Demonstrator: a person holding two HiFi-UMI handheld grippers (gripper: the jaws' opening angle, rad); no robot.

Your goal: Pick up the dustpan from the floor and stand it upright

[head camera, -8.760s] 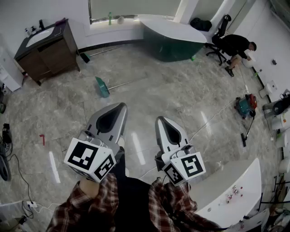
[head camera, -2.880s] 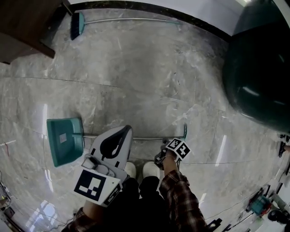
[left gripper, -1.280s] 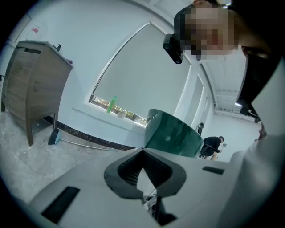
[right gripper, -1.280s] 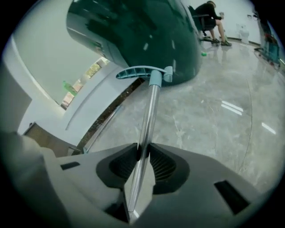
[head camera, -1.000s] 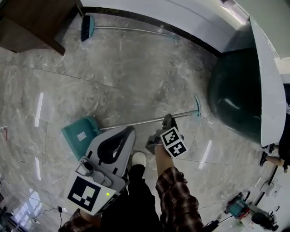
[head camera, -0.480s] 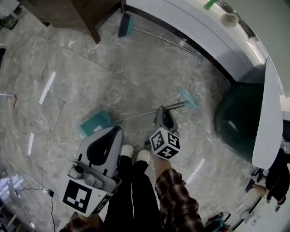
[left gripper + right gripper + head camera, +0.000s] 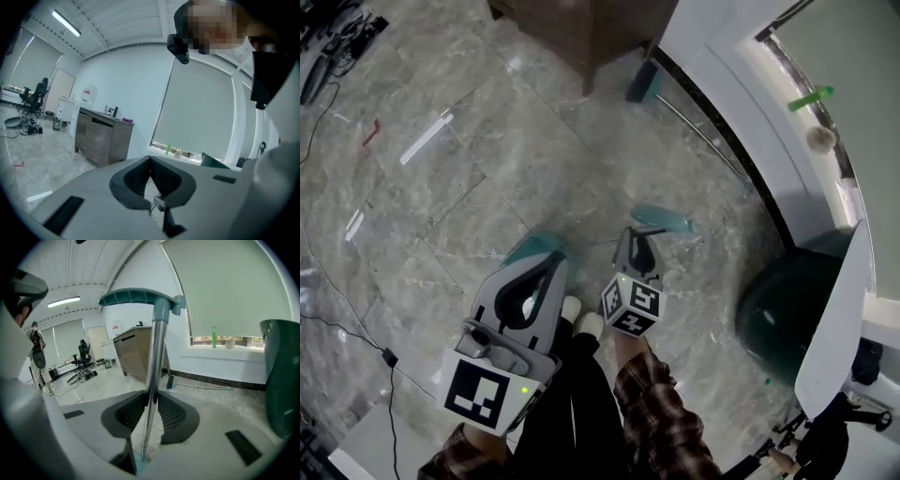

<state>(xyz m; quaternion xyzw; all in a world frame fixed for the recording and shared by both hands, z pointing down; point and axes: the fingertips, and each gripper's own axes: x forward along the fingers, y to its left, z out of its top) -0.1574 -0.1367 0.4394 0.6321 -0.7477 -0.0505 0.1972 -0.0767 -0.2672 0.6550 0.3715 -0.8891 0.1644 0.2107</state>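
Note:
The dustpan stands nearly upright on the floor. Its teal pan (image 7: 532, 247) peeks out beside my left gripper, and its teal top grip (image 7: 664, 221) shows just beyond my right gripper (image 7: 636, 236). In the right gripper view the metal pole (image 7: 152, 366) runs up between the jaws to the grip (image 7: 140, 297); my right gripper (image 7: 151, 398) is shut on that pole. My left gripper (image 7: 551, 261) hangs at the lower left, beside the pan. Its jaws (image 7: 150, 159) are shut, tips together, with nothing in them.
A brown wooden cabinet (image 7: 581, 19) stands ahead, and a broom (image 7: 642, 84) lies along the wall beside it. A dark green rounded counter (image 7: 783, 309) with a white top is at the right. A green bottle (image 7: 811, 97) sits on the sill. A cable (image 7: 356, 314) trails at the left.
My right gripper has risen with the dustpan's pole, swinging it from lying low over the floor to nearly upright. The left gripper has also risen and moved forward.

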